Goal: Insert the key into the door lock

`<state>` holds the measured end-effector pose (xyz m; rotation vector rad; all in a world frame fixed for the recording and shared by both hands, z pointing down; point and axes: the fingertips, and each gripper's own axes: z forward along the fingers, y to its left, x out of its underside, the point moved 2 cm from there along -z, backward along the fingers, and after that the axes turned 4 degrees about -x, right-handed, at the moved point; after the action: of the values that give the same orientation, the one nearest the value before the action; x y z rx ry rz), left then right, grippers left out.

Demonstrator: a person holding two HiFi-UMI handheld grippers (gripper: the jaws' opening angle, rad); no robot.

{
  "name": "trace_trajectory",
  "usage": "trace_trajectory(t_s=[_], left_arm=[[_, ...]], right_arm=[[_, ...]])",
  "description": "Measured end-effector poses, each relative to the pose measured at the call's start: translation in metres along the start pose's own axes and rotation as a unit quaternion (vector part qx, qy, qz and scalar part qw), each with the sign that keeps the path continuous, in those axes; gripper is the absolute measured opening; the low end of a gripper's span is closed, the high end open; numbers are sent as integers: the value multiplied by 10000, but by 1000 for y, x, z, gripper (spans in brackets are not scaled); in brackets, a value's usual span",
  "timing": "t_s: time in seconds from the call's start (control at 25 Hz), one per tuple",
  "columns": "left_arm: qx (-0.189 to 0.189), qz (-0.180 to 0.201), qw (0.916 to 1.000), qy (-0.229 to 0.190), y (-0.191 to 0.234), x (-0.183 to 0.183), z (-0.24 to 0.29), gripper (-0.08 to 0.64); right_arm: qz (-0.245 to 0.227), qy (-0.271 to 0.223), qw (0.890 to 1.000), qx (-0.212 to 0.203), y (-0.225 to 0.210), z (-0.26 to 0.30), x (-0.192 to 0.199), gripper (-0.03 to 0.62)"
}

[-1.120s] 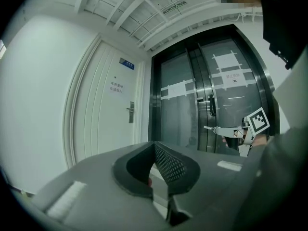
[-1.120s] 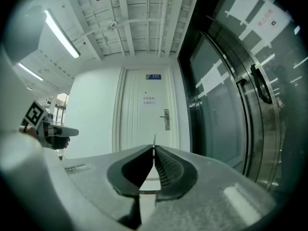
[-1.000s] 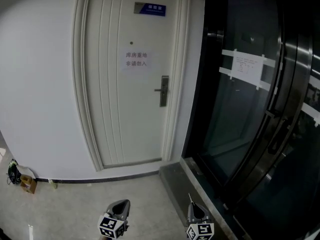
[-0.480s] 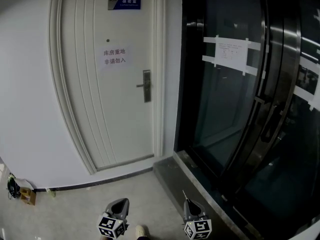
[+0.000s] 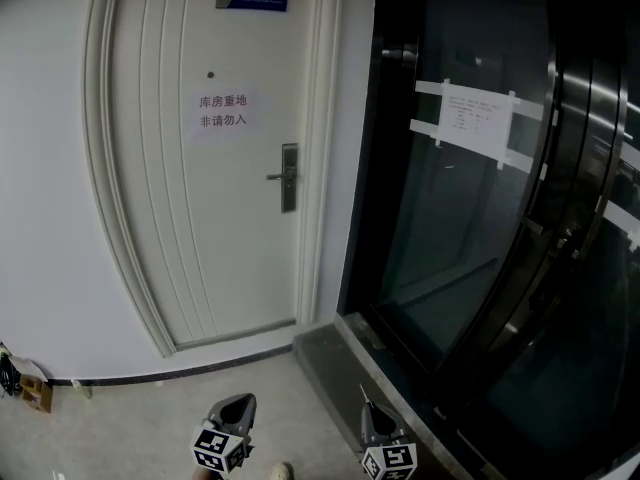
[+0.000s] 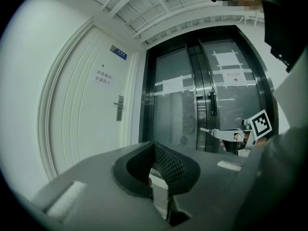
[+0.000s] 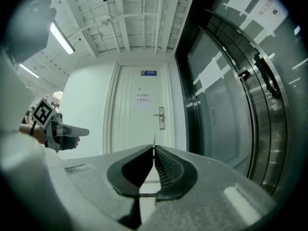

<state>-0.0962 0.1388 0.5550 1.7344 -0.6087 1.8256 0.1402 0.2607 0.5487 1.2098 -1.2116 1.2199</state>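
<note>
Door lock (image 5: 289,178) and key (image 7: 154,139) are well apart, so I judge the task to be in its approach step, with nothing inserted yet. The white door (image 5: 200,238) is closed and fills the left of the head view, beside dark glass doors (image 5: 470,248) on its right. The lock is a narrow metal plate near the door's right edge, with a lever handle (image 5: 274,177) pointing left; the keyhole is too small to make out. Low in the head view, the left gripper (image 5: 238,408) has its jaws together with nothing between them. The right gripper (image 5: 372,415) is pinched onto the key, a thin blade standing just past its tips and aimed roughly toward the lock. Next, the right gripper probably needs to come up to the plate, find the keyhole and line the blade up with it.
</note>
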Motion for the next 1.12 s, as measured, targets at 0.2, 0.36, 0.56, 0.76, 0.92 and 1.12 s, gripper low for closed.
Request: trace_trajectory(t_s=[0.2,0.36,0.56,0.76,0.92,1.12], left_arm=[[88,55,9999,-9,32,-13,43,2],[174,95,9998,-9,53,-20,75,2],[187,82,9998,-1,83,-23,109,2],[223,98,9997,7,108,-25,139,2],[213,95,9997,-14,128,-26,159,2],[178,81,9998,-30,151,-28,178,2]], right_arm=[[-6,-29,9999,110,-8,46,-7,11],[5,-20,9998,192,-15,82,-9,11],[-25,-14,9998,206,-20,124,-10,11],[25,17,9996,270,-31,163,1,11],[11,-3,9996,287,-32,190,-2,11],[20,-8,9997,258,-33,218,5,11]])
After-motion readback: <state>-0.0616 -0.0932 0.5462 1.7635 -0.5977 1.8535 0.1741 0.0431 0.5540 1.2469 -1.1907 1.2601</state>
